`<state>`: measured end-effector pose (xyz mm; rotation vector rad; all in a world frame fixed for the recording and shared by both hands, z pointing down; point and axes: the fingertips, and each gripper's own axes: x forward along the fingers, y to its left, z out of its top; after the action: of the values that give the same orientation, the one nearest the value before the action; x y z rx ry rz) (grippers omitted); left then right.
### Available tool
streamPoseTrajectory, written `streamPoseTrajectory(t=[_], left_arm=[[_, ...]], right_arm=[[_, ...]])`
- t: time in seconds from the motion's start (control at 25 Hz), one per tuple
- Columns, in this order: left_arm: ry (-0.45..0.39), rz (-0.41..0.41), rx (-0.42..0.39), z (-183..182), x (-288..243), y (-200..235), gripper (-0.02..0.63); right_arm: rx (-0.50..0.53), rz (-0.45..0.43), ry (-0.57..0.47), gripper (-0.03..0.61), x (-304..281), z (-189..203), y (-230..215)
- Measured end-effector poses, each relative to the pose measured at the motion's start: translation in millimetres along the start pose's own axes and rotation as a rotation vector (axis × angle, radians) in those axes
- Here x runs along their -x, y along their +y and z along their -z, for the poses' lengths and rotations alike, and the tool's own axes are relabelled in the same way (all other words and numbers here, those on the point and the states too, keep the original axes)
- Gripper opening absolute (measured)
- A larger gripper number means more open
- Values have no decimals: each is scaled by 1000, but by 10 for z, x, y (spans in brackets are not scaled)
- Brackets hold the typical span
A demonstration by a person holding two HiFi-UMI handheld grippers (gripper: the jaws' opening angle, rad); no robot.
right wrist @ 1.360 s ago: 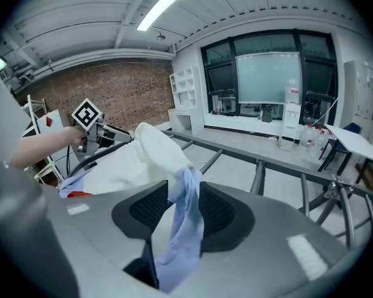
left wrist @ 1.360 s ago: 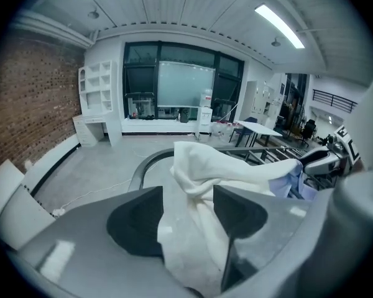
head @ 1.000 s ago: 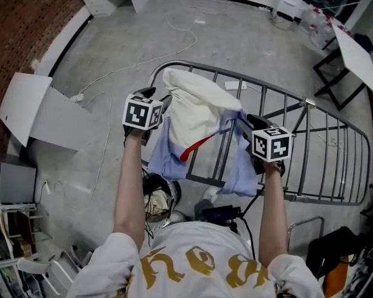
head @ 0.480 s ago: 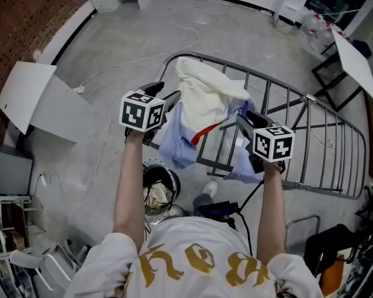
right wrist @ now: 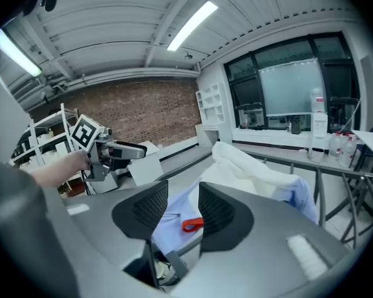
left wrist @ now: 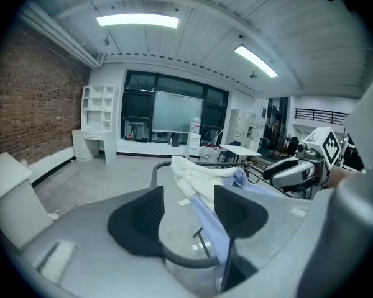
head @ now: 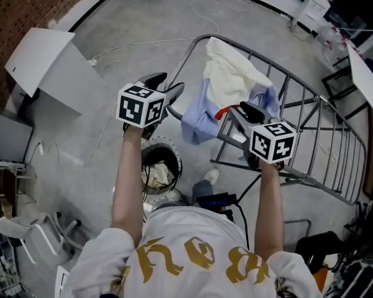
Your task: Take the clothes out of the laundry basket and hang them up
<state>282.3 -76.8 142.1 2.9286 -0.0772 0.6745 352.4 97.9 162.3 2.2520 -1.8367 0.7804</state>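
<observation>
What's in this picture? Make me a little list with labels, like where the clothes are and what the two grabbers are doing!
Place: indoor room, grey concrete floor
Drying rack: grey metal bars
Clothes on rack: cream garment lying over a light blue garment; a red loop shows
Laundry basket: on the floor near the person, some cloth inside
Left gripper: jaws apart, holding nothing
Right gripper: jaws apart, holding nothing, pointing at the blue garment
</observation>
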Motion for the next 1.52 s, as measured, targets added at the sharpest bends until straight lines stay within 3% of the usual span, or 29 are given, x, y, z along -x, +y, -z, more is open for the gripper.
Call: streamPoseTrajectory(t=[0.36,0.52,0.76,1.08,1.32,1.52], left_arm=[[-33,-181,124,742,1185,602,253],[-24,-275,225,1292,1695,867,253],[24,-365,339,2114,2145,1011,253],[136,-372,495,3271,2144,824,255],[234,-325,578,4225,1797,589,255],[280,-363,709,4998,1582,374,264]], right_arm=[[151,-260,68,187,-534,164,1467],[247,-361,152,192,-813,442,2081],[311,-510,305,192,-1186,1129,2770],[409,-601,516,195,-1596,2108,3077],[424,-613,648,198,-2033,2859,2974],[403,-615,806,203,-2189,3625,2768]])
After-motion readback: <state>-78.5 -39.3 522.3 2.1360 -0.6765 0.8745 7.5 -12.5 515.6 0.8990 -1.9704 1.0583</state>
